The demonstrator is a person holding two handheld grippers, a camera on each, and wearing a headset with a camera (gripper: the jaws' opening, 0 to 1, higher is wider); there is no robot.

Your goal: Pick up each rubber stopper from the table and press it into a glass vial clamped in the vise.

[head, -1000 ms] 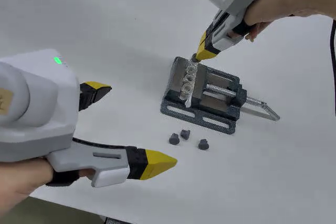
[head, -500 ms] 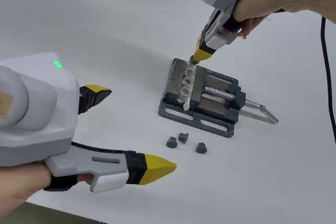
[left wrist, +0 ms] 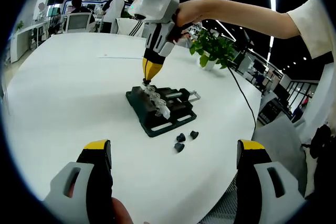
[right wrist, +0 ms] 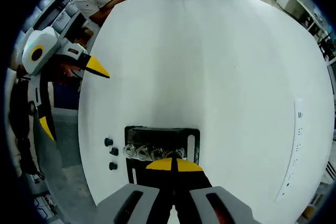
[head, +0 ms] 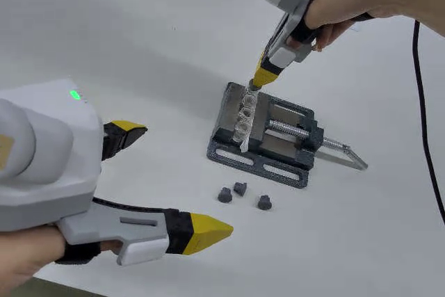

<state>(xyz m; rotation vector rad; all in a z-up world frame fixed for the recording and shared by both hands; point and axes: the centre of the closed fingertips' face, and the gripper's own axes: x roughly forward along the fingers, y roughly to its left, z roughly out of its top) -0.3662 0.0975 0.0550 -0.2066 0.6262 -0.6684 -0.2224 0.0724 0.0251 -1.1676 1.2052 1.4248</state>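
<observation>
A dark vise (head: 278, 145) on the white table clamps a row of glass vials (head: 244, 115). My right gripper (head: 256, 83) comes down from above with its jaws shut, and its yellow tip is at the mouth of the farthest vial, with a small dark stopper (head: 252, 87) pinched at the tip. In the right gripper view the shut tip (right wrist: 173, 164) covers that end vial, and the other vials (right wrist: 143, 153) stand beside it. Three loose stoppers (head: 240, 188) lie in front of the vise. My left gripper (head: 170, 180) hovers open and holds nothing at the near left.
The vise's crank handle (head: 344, 154) sticks out to the right. A black cable (head: 425, 130) runs down the right side of the table. A potted plant (left wrist: 212, 51) stands at the table's far edge. The table's near edge lies just below the left gripper.
The right gripper's tip has sunk slightly onto the farthest vial. The left gripper stays open in much the same place; the head view has shifted a little.
</observation>
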